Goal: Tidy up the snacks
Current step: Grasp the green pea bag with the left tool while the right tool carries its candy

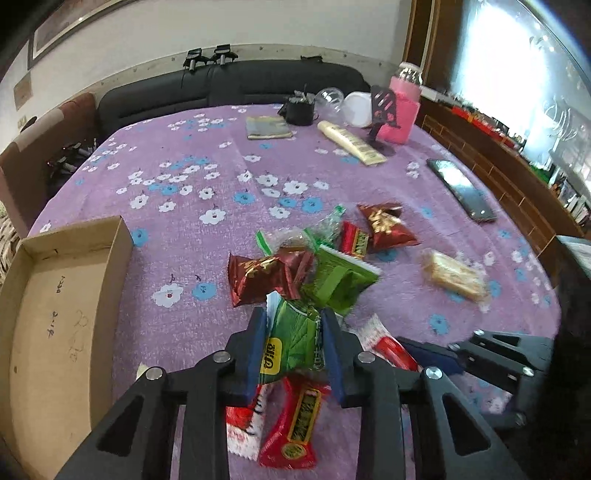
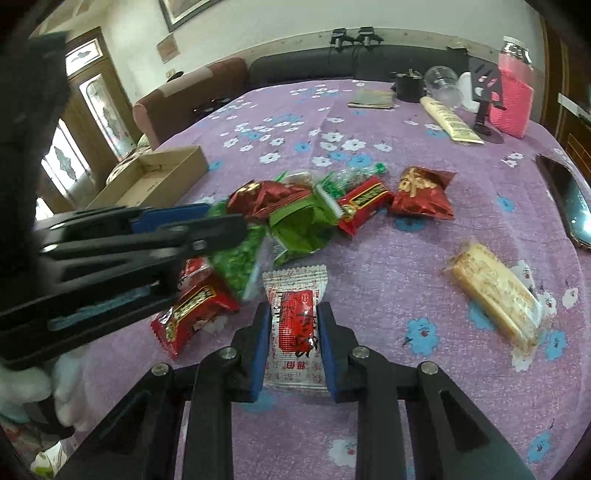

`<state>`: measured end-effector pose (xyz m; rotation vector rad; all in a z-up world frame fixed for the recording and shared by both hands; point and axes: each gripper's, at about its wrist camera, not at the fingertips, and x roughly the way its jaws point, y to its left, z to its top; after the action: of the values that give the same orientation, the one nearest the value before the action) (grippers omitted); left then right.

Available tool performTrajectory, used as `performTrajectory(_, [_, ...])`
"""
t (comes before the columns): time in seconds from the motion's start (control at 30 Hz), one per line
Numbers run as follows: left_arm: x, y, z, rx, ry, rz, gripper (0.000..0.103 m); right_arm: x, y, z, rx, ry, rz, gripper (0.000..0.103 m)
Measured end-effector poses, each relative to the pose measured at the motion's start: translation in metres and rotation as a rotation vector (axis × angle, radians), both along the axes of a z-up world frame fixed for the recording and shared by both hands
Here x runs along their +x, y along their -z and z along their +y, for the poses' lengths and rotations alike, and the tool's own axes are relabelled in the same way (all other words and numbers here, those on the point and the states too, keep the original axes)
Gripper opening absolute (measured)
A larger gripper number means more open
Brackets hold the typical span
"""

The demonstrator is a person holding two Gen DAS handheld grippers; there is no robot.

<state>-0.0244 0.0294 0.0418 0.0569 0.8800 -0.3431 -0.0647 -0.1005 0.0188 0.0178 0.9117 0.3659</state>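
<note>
Left wrist view: the cardboard box (image 1: 55,314) at the table's left edge holds no snacks. The left gripper (image 1: 295,332) clamps a green packet (image 1: 291,343); the right gripper (image 2: 293,325) clamps a red-and-white packet (image 2: 295,325). Sorting appears barely started.

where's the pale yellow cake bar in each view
Left wrist: the cake bar lies right of centre, apart from the snack pile.
Right wrist: the cake bar lies at the right, nearer the lens.
Shared landmark: the cardboard box, left in both.

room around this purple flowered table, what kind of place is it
Most likely a home living or dining room: a dark cushioned sofa sits behind the purple flowered tablecloth, a framed picture hangs on the wall, and a wooden glazed door stands to the side.
</note>
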Motion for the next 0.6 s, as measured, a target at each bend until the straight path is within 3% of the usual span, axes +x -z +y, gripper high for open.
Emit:
performTrajectory(0.27, [-0.028, -0.038, 0.026, -0.079, -0.023, -0.067, 0.03, 0.0, -0.006, -0.016, 0.032, 0.086, -0.034, 0.024])
performTrajectory(0.6, [-0.075, -0.071, 0.118, -0.124, -0.207, -0.152, 0.03, -0.011, -0.022, -0.017, 0.086, 0.089, -0.093, 0.024])
